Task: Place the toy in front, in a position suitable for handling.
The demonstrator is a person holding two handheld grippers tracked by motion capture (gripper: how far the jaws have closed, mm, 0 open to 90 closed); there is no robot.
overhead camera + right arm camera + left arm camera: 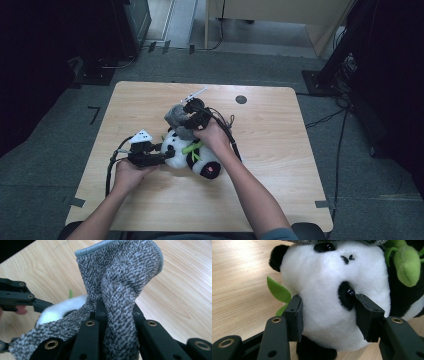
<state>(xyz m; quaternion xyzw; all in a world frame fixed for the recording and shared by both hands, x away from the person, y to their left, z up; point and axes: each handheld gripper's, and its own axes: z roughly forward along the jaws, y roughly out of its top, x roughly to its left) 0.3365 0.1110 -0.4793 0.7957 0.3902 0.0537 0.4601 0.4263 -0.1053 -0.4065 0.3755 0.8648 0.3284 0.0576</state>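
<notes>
A black-and-white panda plush lies on the wooden table, with a green bamboo stalk on its chest. My left gripper comes in from the left. In the left gripper view it is shut on the panda's white head, and the pads dent the fur on both sides. Just behind the panda, my right gripper is shut on a grey knitted cloth. In the right gripper view the cloth rises bunched from between the jaws of that gripper and drapes down over the panda's head.
A small dark round mark sits near the table's far edge. A green felt leaf sticks out beside the panda's head. Cables and dark equipment stands lie on the floor to the right of the table.
</notes>
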